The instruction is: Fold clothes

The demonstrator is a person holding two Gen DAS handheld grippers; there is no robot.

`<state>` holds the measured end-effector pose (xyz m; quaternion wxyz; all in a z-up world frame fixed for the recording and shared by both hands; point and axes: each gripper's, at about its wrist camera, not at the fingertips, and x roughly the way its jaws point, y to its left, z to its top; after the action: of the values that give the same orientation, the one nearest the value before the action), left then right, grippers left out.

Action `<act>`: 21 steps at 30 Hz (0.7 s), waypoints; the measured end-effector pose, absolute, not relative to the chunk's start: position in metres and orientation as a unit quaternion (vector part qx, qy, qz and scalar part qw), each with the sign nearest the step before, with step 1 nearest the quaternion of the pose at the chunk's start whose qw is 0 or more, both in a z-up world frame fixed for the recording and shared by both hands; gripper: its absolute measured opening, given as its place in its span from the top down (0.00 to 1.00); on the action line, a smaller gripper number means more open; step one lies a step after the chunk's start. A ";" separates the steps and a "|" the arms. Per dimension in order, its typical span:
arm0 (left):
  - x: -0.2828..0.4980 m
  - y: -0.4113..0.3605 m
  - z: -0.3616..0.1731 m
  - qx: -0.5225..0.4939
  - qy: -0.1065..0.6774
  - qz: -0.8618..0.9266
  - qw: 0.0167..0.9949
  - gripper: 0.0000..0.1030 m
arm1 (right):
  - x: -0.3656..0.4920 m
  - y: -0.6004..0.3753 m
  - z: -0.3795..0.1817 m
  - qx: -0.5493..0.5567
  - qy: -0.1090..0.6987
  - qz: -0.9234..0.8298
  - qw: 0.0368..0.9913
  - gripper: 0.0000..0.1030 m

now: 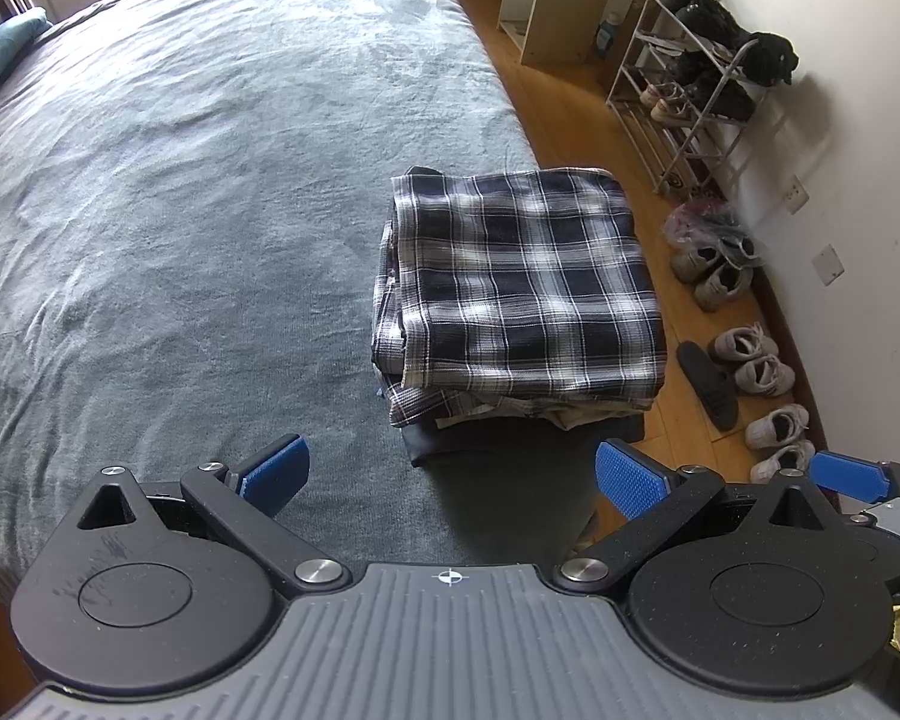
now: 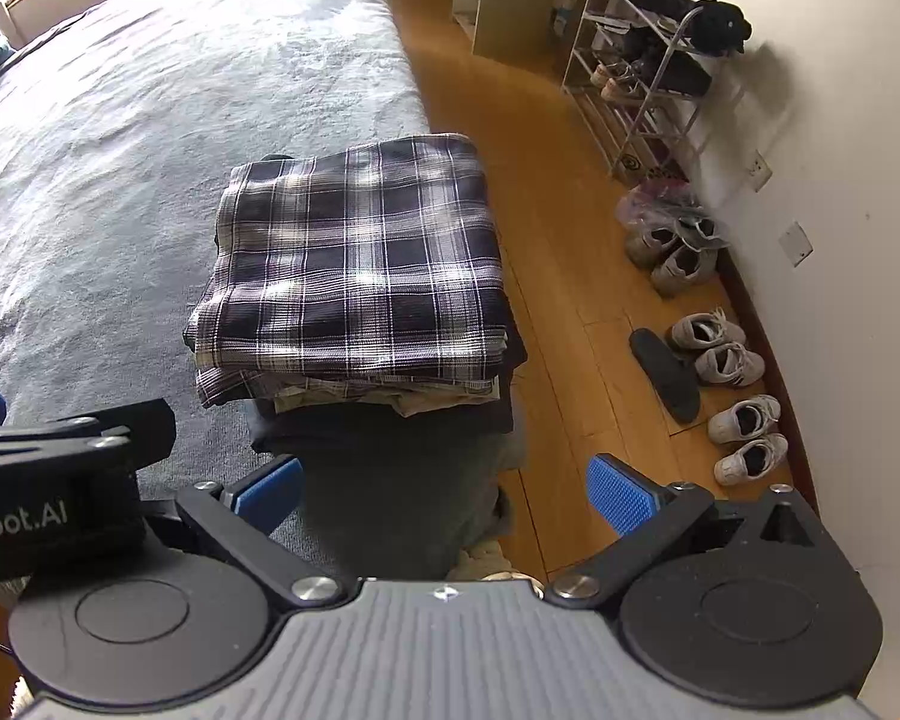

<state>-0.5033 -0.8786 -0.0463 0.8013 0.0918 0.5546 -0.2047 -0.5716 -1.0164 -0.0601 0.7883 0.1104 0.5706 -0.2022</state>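
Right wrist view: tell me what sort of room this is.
Most likely a bedroom in a home: a wide bed with grey bedding carries a stack of folded clothes, and a shoe rack stands against the wall above loose sneakers on the wooden floor.

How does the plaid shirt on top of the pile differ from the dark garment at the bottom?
The plaid shirt is checked navy and white; the dark garment is plain. The plaid shirt's whole top face shows; of the dark garment only an edge shows. Both lie folded in one pile on the bed.
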 end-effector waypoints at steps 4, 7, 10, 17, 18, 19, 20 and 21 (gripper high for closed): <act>-0.503 -0.879 -0.046 0.093 0.553 -0.204 0.802 0.00 | -0.571 -1.016 -0.060 0.110 0.570 -0.202 0.789 0.00; -0.503 -0.878 -0.046 0.093 0.553 -0.204 0.802 0.00 | -0.571 -1.014 -0.059 0.109 0.570 -0.201 0.789 0.00; -0.503 -0.877 -0.046 0.093 0.554 -0.204 0.802 0.00 | -0.571 -1.013 -0.060 0.109 0.570 -0.201 0.789 0.00; -0.502 -0.877 -0.046 0.095 0.553 -0.205 0.802 0.00 | -0.570 -1.012 -0.059 0.109 0.570 -0.203 0.789 0.00; -0.502 -0.877 -0.046 0.095 0.553 -0.205 0.802 0.00 | -0.570 -1.012 -0.059 0.109 0.570 -0.203 0.789 0.00; -0.502 -0.876 -0.046 0.095 0.552 -0.206 0.802 0.00 | -0.570 -1.011 -0.059 0.109 0.570 -0.203 0.789 0.00; -0.502 -0.876 -0.046 0.095 0.552 -0.206 0.802 0.00 | -0.570 -1.011 -0.059 0.109 0.569 -0.203 0.789 0.00; -0.502 -0.876 -0.045 0.095 0.552 -0.206 0.803 0.00 | -0.570 -1.011 -0.059 0.109 0.569 -0.203 0.789 0.00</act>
<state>-0.5024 -0.8758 -0.0452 0.8025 0.0950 0.5517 -0.2061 -0.5704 -1.0105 -0.0585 0.7892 0.1086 0.5692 -0.2035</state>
